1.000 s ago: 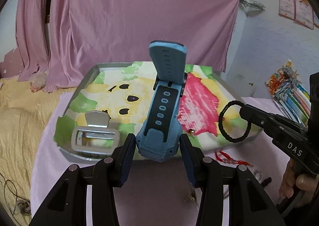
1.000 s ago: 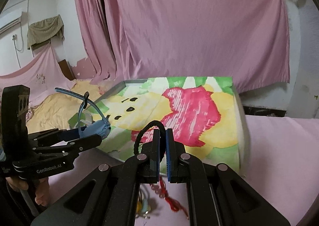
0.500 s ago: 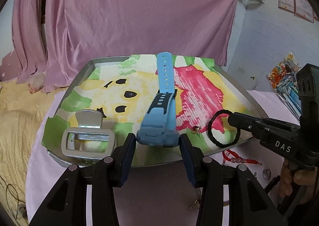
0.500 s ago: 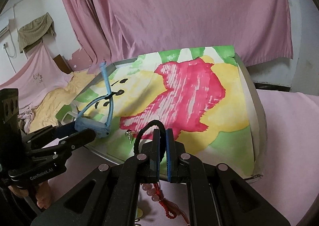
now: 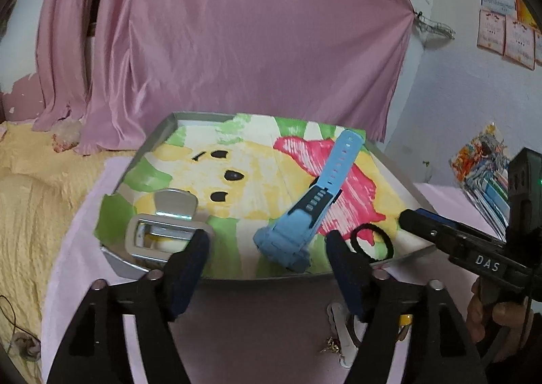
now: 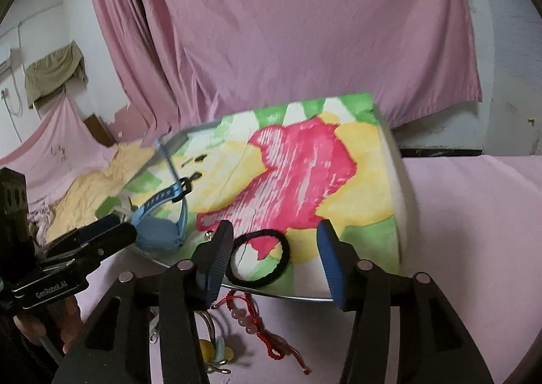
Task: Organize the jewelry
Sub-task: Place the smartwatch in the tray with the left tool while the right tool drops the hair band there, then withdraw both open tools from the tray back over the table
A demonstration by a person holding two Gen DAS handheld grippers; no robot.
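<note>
A blue watch lies on the painted paper inside the metal tray, its strap pointing to the far right; in the right wrist view the watch sits at the tray's near left. My left gripper is open just in front of it, holding nothing. A black hair tie rests flat on the paper near the tray's front edge, also seen as the hair tie. My right gripper is open around it, fingers apart and not touching it.
A silver hair clip lies at the tray's near left. On the pink cloth before the tray are a red bead bracelet, a yellow and blue trinket and small metal pieces. A pink curtain hangs behind.
Both grippers opened. The watch dropped from the left gripper onto the tray and swung to the right. The hair tie left the right gripper and now lies flat on the paper.
</note>
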